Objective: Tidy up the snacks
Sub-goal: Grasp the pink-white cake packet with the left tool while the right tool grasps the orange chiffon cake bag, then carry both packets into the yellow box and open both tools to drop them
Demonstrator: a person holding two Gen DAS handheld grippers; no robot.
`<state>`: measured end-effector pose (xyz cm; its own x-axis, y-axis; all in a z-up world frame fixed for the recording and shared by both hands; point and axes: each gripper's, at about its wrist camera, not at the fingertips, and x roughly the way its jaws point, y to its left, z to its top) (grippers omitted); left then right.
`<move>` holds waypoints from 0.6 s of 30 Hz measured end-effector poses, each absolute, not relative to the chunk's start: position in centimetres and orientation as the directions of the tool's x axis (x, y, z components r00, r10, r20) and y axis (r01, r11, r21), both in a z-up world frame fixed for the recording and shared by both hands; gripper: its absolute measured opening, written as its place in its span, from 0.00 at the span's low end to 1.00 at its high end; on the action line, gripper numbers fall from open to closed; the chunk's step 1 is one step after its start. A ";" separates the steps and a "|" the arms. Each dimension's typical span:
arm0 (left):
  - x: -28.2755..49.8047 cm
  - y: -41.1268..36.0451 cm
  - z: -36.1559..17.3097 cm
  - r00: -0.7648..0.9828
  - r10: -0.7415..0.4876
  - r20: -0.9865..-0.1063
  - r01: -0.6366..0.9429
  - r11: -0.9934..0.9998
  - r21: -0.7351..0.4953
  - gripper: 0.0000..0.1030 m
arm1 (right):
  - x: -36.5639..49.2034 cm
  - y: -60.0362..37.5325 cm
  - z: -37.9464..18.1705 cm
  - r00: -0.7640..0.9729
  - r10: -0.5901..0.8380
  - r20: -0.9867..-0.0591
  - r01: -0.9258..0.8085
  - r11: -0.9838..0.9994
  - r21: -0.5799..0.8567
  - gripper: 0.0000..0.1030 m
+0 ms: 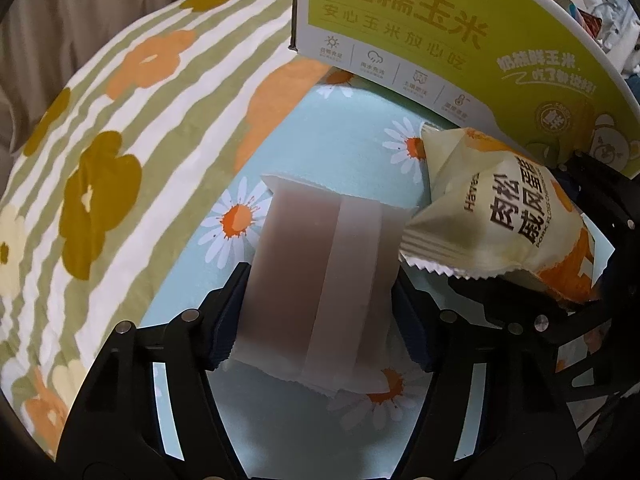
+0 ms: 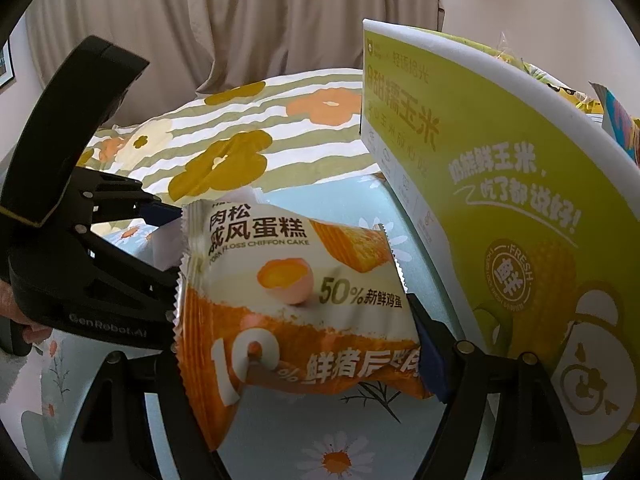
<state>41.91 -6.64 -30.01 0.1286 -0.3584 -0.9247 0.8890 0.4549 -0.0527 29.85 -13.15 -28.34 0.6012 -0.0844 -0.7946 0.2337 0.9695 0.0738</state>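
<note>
A frosted snack packet (image 1: 320, 264) with a brownish bar inside lies lengthwise between the pads of my left gripper (image 1: 320, 292), which is shut on its two long sides. To its right, a cream and orange pork floss chiffon cake packet (image 2: 296, 292) is held off the bedding by my right gripper (image 2: 296, 316), which is shut on it; the left finger is hidden behind the wrapper. The same cake packet (image 1: 500, 216) nearly touches the frosted packet's far corner. In the right wrist view my left gripper (image 2: 168, 244) shows at the left, with a bit of white wrapper between its fingers.
A tall yellow-green corn box (image 1: 400, 20) (image 2: 500, 200) stands just behind and right of both packets. Colourful snack bags (image 2: 620, 120) stick up beyond it. The surface is a light blue daisy cover (image 1: 340, 140); a striped floral quilt (image 1: 120, 120) lies left, a beige curtain (image 2: 280, 20) behind.
</note>
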 end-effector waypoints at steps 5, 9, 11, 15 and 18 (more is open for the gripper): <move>41.5 -5.1 -29.3 0.144 -0.357 -0.923 0.859 0.508 -0.062 0.62 | 29.6 -13.1 -27.5 0.615 -0.067 -0.785 0.207 0.975 0.079 0.72; 41.4 -3.0 -27.9 0.169 -0.362 -0.917 0.819 0.569 -0.075 0.62 | 29.0 -12.9 -26.3 0.632 -0.049 -0.774 0.178 0.981 0.083 0.72; 41.2 -1.7 -26.7 0.186 -0.368 -0.911 0.789 0.609 -0.085 0.62 | 28.7 -12.6 -25.4 0.642 -0.040 -0.766 0.161 0.983 0.084 0.72; 40.6 0.2 -24.1 0.223 -0.364 -0.904 0.739 0.668 -0.087 0.62 | 27.9 -12.0 -22.3 0.669 -0.011 -0.743 0.116 0.989 0.091 0.72; 39.7 1.5 -21.1 0.256 -0.369 -0.894 0.692 0.715 -0.097 0.62 | 27.1 -12.2 -19.5 0.689 0.025 -0.725 0.085 0.990 0.114 0.72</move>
<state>39.74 1.50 -21.06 0.2555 -0.3691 -0.8936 0.6924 0.7150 -0.0973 27.10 -12.17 -19.53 0.6885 0.0249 -0.7248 0.0846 0.9898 0.1144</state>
